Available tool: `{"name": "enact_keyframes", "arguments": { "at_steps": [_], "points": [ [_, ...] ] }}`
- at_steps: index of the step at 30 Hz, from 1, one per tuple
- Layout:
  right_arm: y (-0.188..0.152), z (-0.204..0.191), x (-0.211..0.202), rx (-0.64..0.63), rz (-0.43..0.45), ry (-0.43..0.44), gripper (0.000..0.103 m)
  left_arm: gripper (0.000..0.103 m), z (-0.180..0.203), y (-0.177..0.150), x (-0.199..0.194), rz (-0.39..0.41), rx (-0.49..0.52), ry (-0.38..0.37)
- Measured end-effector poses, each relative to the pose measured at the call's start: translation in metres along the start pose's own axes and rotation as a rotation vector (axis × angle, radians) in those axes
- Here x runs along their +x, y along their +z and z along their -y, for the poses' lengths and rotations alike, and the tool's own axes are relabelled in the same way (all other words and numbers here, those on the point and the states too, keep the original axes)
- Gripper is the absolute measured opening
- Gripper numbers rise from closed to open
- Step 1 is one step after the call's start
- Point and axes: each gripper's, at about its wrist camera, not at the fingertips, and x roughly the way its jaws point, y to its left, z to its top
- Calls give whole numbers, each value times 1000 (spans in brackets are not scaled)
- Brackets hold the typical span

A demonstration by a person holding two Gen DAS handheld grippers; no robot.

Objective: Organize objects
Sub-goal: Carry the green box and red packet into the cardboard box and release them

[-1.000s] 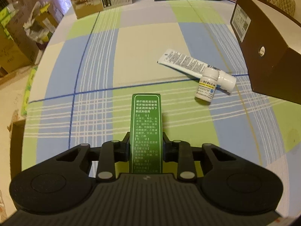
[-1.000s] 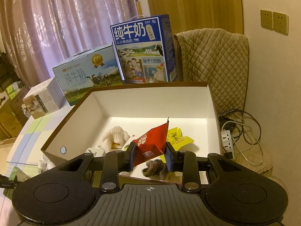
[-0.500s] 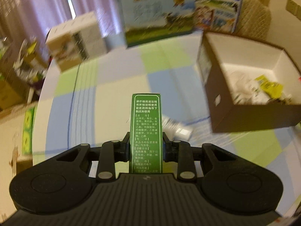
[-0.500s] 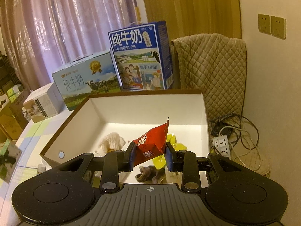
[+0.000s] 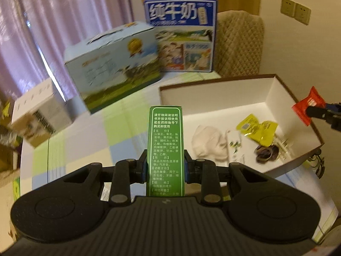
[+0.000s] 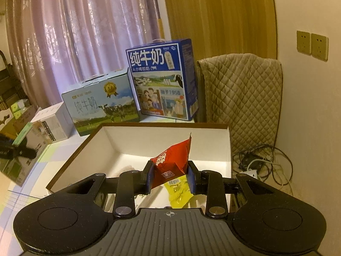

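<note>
Left gripper (image 5: 165, 166): jaws closed on green box (image 5: 165, 149). The box stands upright between the fingers, pinched at its lower half, with its top well above the fingertips and its printed face toward the camera. It is held in the air above the checked tablecloth (image 5: 89, 132), just left of the tray (image 5: 277, 85).

Right gripper (image 6: 170, 177): jaws closed on red packet (image 6: 172, 160). The packet sits between the pads at its lower part, tilted, with its pointed corner rising up and to the right of the fingers. It hangs over the near part of the tray (image 6: 70, 160). In the left wrist view the same red packet (image 5: 308, 108) shows at the tray's right wall, above the rim.

Tray contents, left wrist view: white cloth (image 5: 210, 143), yellow sachet (image 5: 257, 130), a white card (image 5: 235, 147) between them, and dark hair ties (image 5: 266, 152) at the near right corner. In the right wrist view the yellow sachet (image 6: 178, 191) lies directly below the red packet.

Behind the tray: blue milk carton (image 6: 164, 81), light milk carton (image 6: 100, 104), small white box (image 6: 53, 123).
</note>
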Motion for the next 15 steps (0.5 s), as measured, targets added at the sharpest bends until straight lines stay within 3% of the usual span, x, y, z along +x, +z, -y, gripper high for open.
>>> {"name": "enact_keyframes", "arguments": {
  "at_steps": [15],
  "points": [
    [9, 4, 13, -38, 5, 6, 29, 26, 59, 37, 35, -44, 56, -54]
  ]
}}
